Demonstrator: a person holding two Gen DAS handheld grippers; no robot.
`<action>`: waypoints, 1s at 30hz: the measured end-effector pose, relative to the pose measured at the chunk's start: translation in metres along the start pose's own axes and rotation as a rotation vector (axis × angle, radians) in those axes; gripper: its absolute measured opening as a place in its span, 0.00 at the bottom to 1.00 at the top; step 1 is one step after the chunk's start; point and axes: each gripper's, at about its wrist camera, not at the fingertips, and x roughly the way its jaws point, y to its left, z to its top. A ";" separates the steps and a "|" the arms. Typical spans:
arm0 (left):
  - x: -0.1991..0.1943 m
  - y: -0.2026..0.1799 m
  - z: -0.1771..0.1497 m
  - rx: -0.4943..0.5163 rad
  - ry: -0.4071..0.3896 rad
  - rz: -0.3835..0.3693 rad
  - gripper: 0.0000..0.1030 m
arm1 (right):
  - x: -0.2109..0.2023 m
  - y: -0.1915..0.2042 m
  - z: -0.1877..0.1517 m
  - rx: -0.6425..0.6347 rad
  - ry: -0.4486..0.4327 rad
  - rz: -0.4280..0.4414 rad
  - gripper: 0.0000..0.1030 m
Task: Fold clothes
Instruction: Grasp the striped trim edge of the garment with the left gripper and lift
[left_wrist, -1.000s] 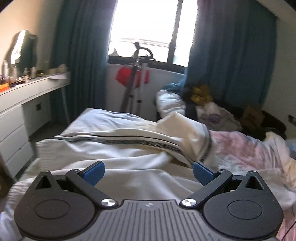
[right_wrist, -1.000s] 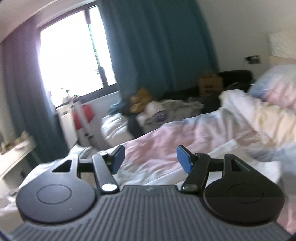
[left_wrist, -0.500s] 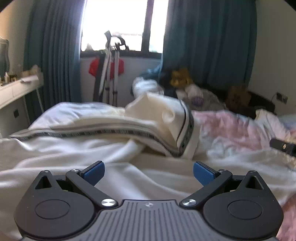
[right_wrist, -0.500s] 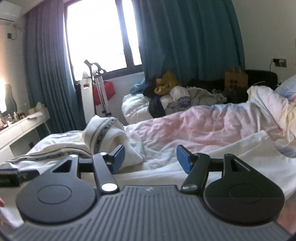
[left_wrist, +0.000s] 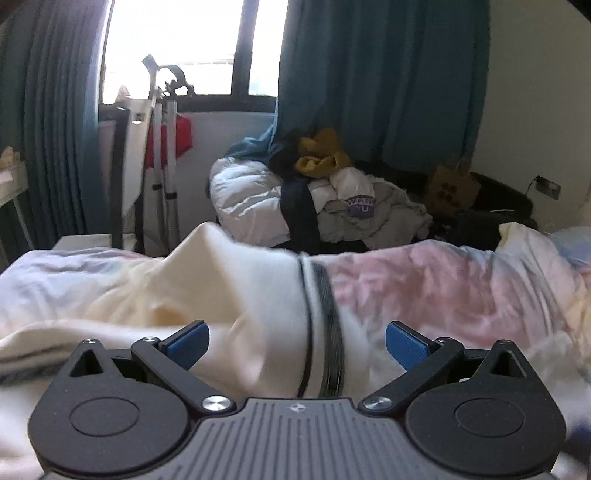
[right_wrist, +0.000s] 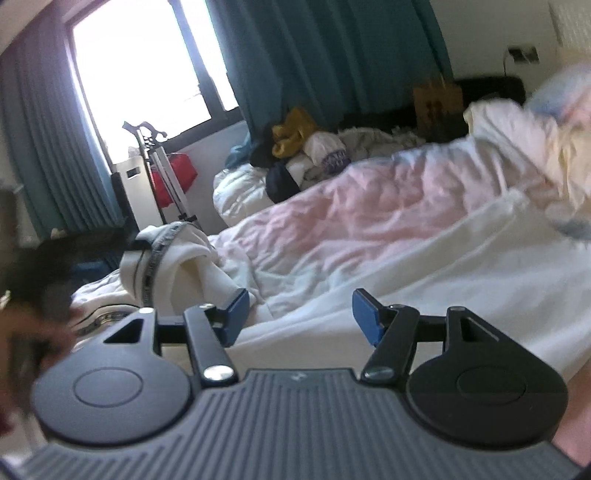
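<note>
Cloth fills the foreground of both views: a cream garment (left_wrist: 236, 295) with a dark striped band lies crumpled on the bed, over a pink and white duvet (left_wrist: 443, 288). In the left wrist view the left gripper (left_wrist: 297, 341) hangs low over the garment with its blue pads (left_wrist: 186, 341) spread wide; the raised fold with the striped band sits in the gap between them, but neither pad presses on it. In the right wrist view the right gripper (right_wrist: 299, 314) also stands spread, its pads apart over a flat pale stretch of the cream garment (right_wrist: 406, 280), with nothing pinched. The bunched striped part of the garment rises to the left of that gripper, near a dark blurred shape at the picture's left edge, too smeared to tell what it is. Beyond the bed lies a heap of clothes (left_wrist: 332, 199) with a mustard yellow piece on top, a brown paper bag (left_wrist: 452, 184) to its right, teal curtains (left_wrist: 380, 81) around a bright window (left_wrist: 173, 48), and a folded metal stand (left_wrist: 162, 147) with something red behind it
</note>
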 end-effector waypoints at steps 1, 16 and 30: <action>0.019 -0.005 0.009 0.008 0.025 0.022 1.00 | 0.005 -0.002 -0.001 0.005 0.009 -0.004 0.63; 0.064 -0.072 0.078 0.270 0.103 -0.155 0.07 | 0.048 -0.020 -0.014 0.057 0.074 -0.008 0.63; 0.015 -0.171 0.132 0.682 -0.058 -0.699 0.09 | 0.014 -0.034 0.001 0.162 0.002 -0.006 0.63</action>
